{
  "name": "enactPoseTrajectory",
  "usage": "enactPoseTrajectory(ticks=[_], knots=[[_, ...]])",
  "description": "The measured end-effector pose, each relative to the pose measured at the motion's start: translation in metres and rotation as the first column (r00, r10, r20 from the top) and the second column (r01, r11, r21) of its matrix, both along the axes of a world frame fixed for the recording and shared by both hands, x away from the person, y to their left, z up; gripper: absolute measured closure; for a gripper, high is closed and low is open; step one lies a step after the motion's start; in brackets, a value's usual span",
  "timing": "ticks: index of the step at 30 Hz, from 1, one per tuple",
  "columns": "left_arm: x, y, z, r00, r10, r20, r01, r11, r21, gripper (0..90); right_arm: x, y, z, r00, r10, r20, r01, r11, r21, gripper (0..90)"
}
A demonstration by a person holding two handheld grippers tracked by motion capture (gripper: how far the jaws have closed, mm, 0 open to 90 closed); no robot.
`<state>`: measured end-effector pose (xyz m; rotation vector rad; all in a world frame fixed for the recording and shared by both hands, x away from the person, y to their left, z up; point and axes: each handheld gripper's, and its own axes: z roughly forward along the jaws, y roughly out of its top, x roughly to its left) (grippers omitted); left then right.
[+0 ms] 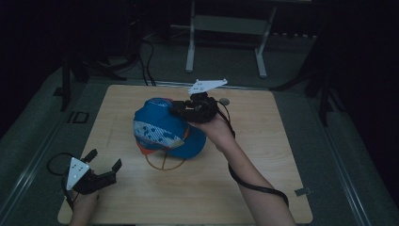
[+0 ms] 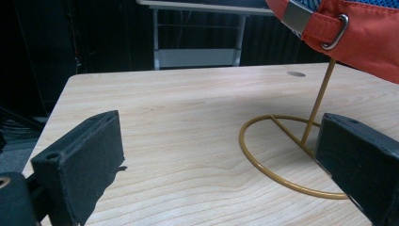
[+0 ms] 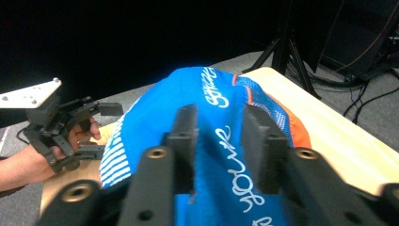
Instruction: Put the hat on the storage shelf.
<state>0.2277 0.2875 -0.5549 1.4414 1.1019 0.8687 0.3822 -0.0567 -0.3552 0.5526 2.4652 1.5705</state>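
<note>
A blue cap (image 1: 160, 132) with white lettering, a patterned panel and an orange underside sits on a gold wire stand (image 1: 162, 165) at the middle of the wooden table (image 1: 263, 155). My right gripper (image 1: 176, 109) lies on the cap's far right side. In the right gripper view its jaws (image 3: 219, 115) stand close together with blue cap fabric (image 3: 207, 84) between them. My left gripper (image 1: 104, 159) is open near the table's front left corner, apart from the cap. In the left gripper view the stand's rod (image 2: 319, 101) and the cap's orange strap (image 2: 362, 42) rise ahead between the wide jaws (image 2: 221, 127).
A metal table frame (image 1: 226, 23) stands on the grey floor beyond the table. Cables (image 1: 148, 61) run on the floor at the back left. Dark stand legs (image 1: 324, 94) are at the right. The tabletop has a small hole (image 2: 295, 74).
</note>
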Motion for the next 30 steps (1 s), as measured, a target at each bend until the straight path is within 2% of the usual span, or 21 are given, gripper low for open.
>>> enactPoseTrajectory(ticks=[7,9,13,15,17,19,21,24,30], knots=[[-0.001,0.0,0.0,1.0,0.003,0.004,-0.003,1.0,0.004,2.4,-0.01,-0.003,0.004,0.9985,0.02,0.051,-0.021,0.9997,0.012,42.2],[-0.001,0.0,0.0,1.0,0.001,0.002,-0.001,1.0,0.003,2.4,-0.011,-0.004,0.003,0.9972,0.041,0.062,-0.042,0.999,0.017,36.9],[0.0,0.0,-0.001,0.9999,-0.012,-0.004,0.012,0.9999,0.004,2.4,-0.013,-0.009,0.0,0.9963,0.075,0.043,-0.077,0.9961,0.043,27.2],[0.0,0.0,-0.002,0.9998,-0.016,-0.009,0.016,0.9998,0.007,2.4,-0.015,-0.012,-0.002,0.9932,0.108,0.044,-0.11,0.9926,0.05,17.1],[0.0,-0.001,-0.002,0.9998,-0.021,-0.007,0.021,0.9997,0.01,2.4,-0.018,-0.015,-0.005,0.9927,0.11,0.049,-0.113,0.9921,0.055,16.6],[0.0,-0.002,-0.002,0.9997,-0.021,-0.009,0.022,0.9996,0.016,2.4,-0.02,-0.018,-0.008,0.9894,0.137,0.049,-0.139,0.9888,0.053,14.3],[-0.001,-0.002,-0.002,0.9996,-0.025,-0.01,0.025,0.9996,0.015,2.4,-0.022,-0.02,-0.011,0.9899,0.134,0.047,-0.136,0.9893,0.052,14.3],[-0.001,-0.002,-0.003,0.9996,-0.027,-0.01,0.027,0.9994,0.022,2.4,-0.023,-0.023,-0.015,0.9883,0.138,0.066,-0.14,0.9898,0.027,14.4],[-0.001,-0.002,-0.003,0.9994,-0.034,-0.009,0.034,0.9992,0.023,2.4,-0.023,-0.032,-0.023,0.9894,0.127,0.071,-0.129,0.9911,0.03,14.4]])
